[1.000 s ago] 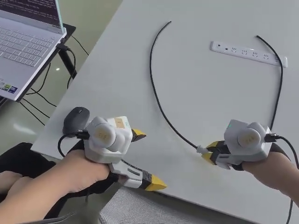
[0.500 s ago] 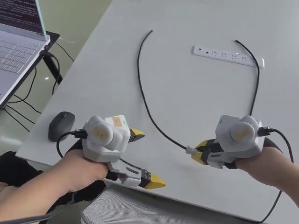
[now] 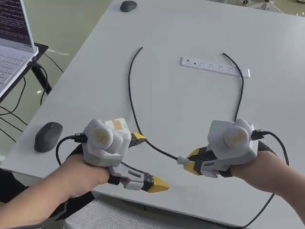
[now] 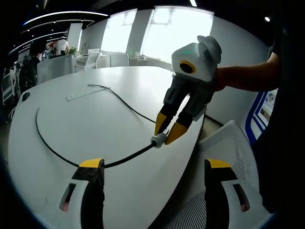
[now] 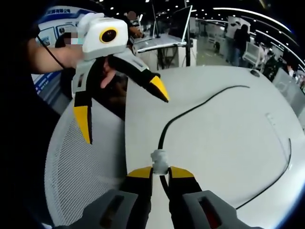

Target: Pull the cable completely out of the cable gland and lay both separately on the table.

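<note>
1. So far nothing is separated. The white cable gland [image 3: 182, 161] sits on the near end of the black cable [image 3: 133, 102], which arcs away across the table [image 3: 190, 109] toward 11 o'clock.
2. The right gripper [image 3: 192, 161] has its jaws nearly pressed together, pinching at the gland. I cannot tell whether they bear on the gland body or on a cable stub behind it.
3. The left gripper [image 3: 151, 162] is empty with its jaws spread wide. It is at 9 o'clock from the gland, close to the cable but not touching it.
4. Everything is left to do, as I judge it: pinch the cable with the left gripper, draw the two apart until the end slips free, then set each down apart.
5. The gland is held close to the table's near edge, at 6 o'clock, with a mesh chair [image 3: 109, 214] below. A dropped gland could fall off there.
6. Open tabletop lies toward 12 o'clock.
   - The power strip [image 3: 214, 67] is well apart at 12 to 1 o'clock.
   - The strip's cord [image 3: 240, 90] comes down at 1 o'clock toward the right gripper and could snag.
   - A mouse [image 3: 47, 137] sits at 9 o'clock near the left edge.
   - A laptop [image 3: 12, 43] stands beyond that edge at 10 o'clock.
</note>
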